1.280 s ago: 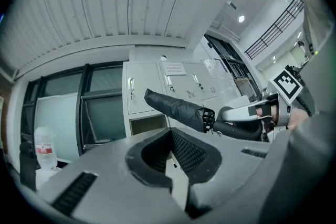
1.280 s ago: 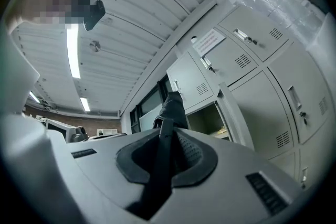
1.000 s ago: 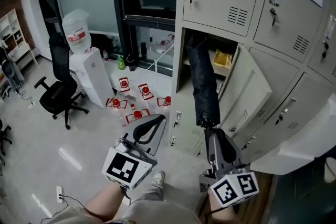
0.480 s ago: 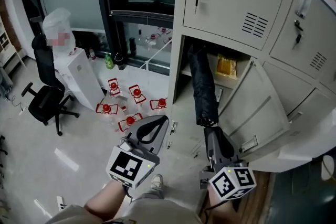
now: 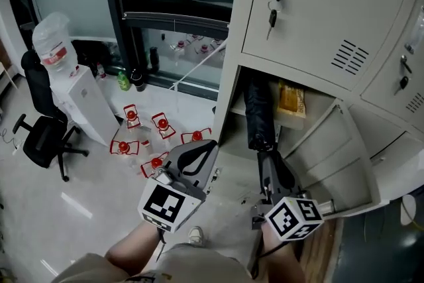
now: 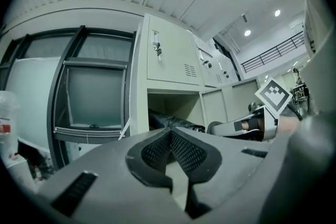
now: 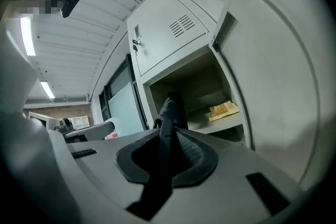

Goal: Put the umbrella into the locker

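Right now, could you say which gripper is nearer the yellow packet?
Right. The right gripper, clamping the umbrella, sits below the yellow packet; the left gripper hangs farther left.

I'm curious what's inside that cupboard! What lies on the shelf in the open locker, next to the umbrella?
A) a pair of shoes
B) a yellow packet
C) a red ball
B: a yellow packet lies on the shelf of the open locker, just beside the black umbrella that the right gripper holds.

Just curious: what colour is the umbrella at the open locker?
The umbrella is black; the head view shows it best.
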The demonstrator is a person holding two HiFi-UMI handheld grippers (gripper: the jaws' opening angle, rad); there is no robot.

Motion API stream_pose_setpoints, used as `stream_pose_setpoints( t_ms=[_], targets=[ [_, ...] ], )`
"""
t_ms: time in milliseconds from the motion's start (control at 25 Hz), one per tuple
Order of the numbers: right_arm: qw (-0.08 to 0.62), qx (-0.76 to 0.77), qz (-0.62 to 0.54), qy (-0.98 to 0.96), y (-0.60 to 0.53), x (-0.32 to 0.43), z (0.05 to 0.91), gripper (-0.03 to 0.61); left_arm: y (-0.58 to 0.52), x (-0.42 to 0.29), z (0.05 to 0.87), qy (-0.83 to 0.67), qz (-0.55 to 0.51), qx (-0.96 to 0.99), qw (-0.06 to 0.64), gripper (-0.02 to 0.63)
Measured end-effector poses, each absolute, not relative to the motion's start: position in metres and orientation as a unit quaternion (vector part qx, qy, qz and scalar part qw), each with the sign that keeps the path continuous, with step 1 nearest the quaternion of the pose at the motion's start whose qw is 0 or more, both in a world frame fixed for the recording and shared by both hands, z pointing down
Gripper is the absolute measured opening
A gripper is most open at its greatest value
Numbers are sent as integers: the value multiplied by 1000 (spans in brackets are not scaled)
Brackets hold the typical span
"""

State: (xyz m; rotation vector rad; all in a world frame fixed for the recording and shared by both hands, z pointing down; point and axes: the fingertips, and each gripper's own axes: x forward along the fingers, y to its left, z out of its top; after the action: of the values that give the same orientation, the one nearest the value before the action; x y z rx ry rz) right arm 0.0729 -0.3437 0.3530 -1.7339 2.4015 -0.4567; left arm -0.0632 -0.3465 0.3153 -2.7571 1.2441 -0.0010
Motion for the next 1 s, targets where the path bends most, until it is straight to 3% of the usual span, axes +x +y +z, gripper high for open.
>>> stream_pose_setpoints(
  t_ms=[1000],
  targets=[
    [40, -605, -185, 774, -459, 70, 361, 38, -422, -24, 332, 401, -7, -916, 18, 8]
  ],
)
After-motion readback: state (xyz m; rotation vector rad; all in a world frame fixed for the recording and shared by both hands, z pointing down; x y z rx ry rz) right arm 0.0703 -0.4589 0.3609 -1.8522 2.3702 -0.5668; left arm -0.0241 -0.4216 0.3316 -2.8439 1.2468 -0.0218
